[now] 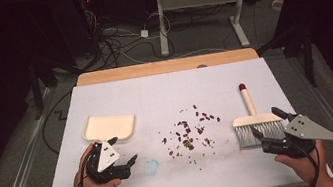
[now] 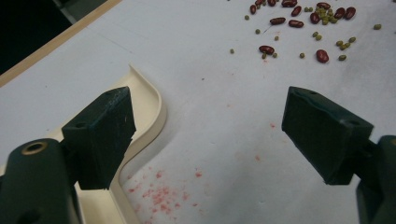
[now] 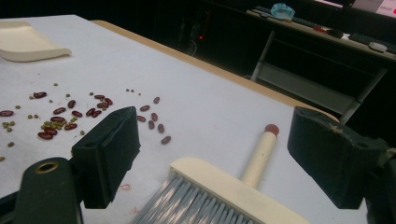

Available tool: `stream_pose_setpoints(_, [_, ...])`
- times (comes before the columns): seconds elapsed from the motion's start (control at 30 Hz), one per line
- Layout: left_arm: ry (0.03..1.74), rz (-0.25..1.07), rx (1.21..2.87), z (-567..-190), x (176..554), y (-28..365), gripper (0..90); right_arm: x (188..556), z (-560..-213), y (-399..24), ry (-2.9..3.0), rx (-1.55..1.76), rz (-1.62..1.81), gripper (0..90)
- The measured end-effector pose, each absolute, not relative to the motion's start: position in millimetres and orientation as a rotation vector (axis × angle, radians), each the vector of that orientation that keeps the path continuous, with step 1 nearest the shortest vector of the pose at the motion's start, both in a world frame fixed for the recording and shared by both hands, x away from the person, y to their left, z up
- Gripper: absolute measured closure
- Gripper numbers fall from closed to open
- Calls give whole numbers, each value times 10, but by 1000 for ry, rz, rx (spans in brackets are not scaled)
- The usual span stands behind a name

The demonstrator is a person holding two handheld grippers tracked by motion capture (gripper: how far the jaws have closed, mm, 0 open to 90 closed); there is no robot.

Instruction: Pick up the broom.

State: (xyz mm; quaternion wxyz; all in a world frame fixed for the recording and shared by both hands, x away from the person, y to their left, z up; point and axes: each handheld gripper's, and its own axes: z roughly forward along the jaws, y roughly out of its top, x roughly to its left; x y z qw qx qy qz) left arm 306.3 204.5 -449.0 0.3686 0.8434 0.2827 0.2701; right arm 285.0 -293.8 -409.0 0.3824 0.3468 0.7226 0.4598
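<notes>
Currently the cream dustpan (image 1: 109, 127) sits left of centre, holding nothing; beans (image 1: 190, 133) lie scattered mid-frame on the white table (image 1: 178, 182). Left gripper (image 1: 123, 156), jaws spread, hovers just below the dustpan. Right gripper (image 1: 267, 125), jaws released, straddles the brush (image 1: 255, 122) at lower right without gripping.

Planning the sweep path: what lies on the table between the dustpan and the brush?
Scattered beans, red and small green, lie on the white table between the dustpan and the brush, as the high view shows.

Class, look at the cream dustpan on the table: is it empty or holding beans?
Empty: the dustpan shows bare cream inside, while the beans lie scattered on the table.
</notes>
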Motion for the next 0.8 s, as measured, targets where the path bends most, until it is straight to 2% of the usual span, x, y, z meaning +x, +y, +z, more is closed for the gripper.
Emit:
stream_pose_setpoints(0.5, [726,694,2182,-4505,3025,2045,168,2923,-4114,-2942,1849,920,1106,183])
stream_pose_setpoints(0.7, [716,680,2201,-4531,3047,2030,168,3164,-4063,-2943,1856,972,1023,205])
stream_pose_setpoints(0.8, [728,669,2207,-4547,3075,2032,168,3457,-4019,-2903,1961,1123,916,235])
